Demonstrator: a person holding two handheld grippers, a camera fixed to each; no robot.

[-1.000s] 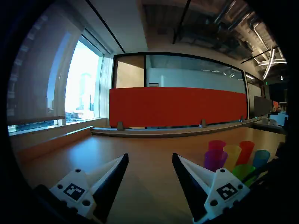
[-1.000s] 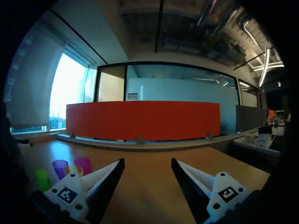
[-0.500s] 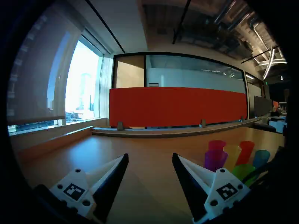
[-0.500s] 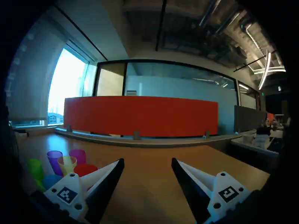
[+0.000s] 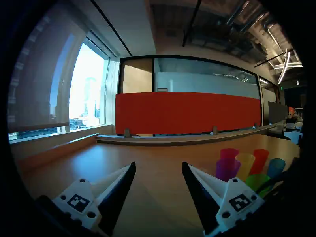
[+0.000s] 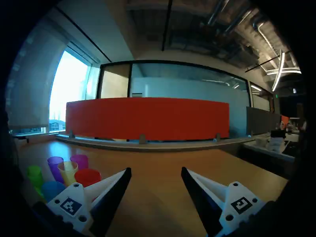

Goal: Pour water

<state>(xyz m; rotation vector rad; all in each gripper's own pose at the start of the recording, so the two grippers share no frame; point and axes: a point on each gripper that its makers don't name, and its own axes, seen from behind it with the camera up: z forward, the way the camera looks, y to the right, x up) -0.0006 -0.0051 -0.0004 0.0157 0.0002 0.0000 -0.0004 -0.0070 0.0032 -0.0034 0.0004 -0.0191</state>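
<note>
Standing upright on the wooden worktop [image 5: 158, 156], mouths up and long axes vertical, six tumblers form one tight cluster. In the left gripper view the cluster sits low on the right, just beyond the right finger of the left hand-held gripper [image 5: 158, 164]: the magenta cup [image 5: 229, 153] and red cup [image 5: 260, 158] at the back, the purple cup [image 5: 227, 169], yellow cup [image 5: 245, 166] and blue cup [image 5: 276, 167] in the middle, and the green cup [image 5: 256, 181] nearest, partly cut off by the finger. In the right gripper view the same cluster lies low on the left, beside and partly behind the left finger of the right hand-held gripper [image 6: 155, 169]; there the red cup [image 6: 87, 177] and blue cup [image 6: 53, 190] are nearest. All six are round, slightly tapered towards the base, smooth and translucent, apparently plastic. Whether any holds water cannot be told. Both hand-held grippers have their fingers spread wide, nothing between them, tips above bare worktop and clear of the cups. The fingers [image 5: 209, 189] are white wedges with black inner faces, narrowing to a point, each carrying a square black-and-white marker. The worktop surface is smooth, warm brown with a faint sheen. At its far edge stands a long red partition [image 5: 187, 111] on small feet, with glass walling behind; a bright window [image 5: 89, 94] is to the left.
</note>
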